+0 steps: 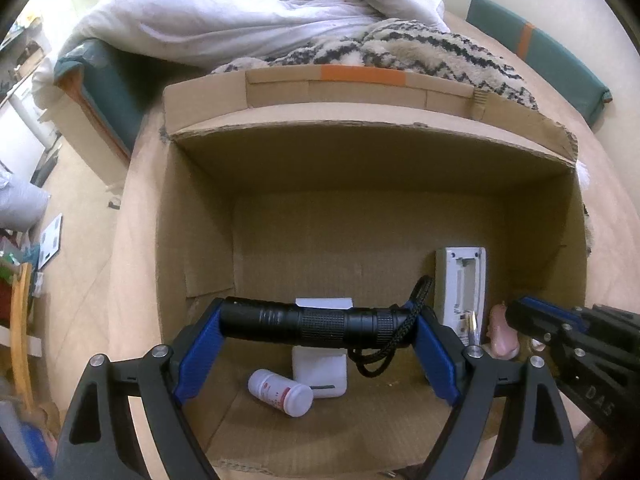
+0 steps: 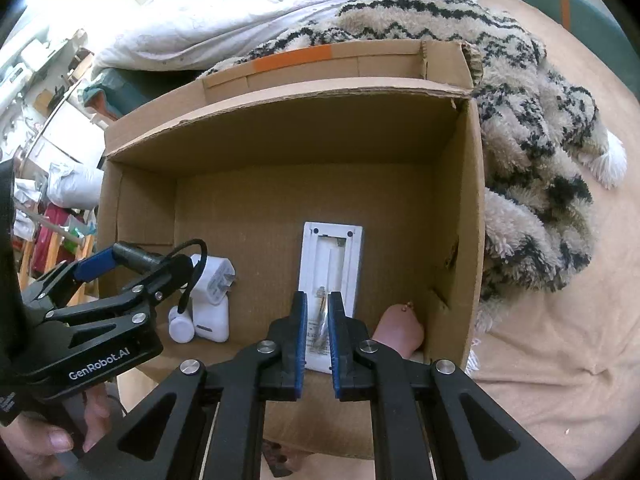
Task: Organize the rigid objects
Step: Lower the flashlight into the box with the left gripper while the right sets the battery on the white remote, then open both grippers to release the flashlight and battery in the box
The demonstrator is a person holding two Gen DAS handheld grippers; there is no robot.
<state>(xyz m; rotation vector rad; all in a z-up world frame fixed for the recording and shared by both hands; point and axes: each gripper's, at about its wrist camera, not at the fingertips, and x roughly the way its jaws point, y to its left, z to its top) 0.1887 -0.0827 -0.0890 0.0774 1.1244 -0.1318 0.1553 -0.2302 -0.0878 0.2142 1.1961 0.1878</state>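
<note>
Here the black flashlight (image 1: 316, 326) is clamped endwise between the wide-set pads of the left claw (image 1: 318, 344), long axis crosswise to the fingers, lanyard end toward the right claw (image 2: 317, 340), so it can go down flat into the cardboard box (image 1: 400, 152). Beneath it lie a white charger (image 1: 320, 372) and a pill bottle (image 1: 280, 392). The right claw, nearly shut, appears to pinch something thin and silvery above the white remote (image 2: 332, 256).

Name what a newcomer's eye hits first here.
A black flashlight held end to end across the left gripper, over an open cardboard box. On the box floor lie a white remote back-side up, a white charger and a small white bottle.
</note>
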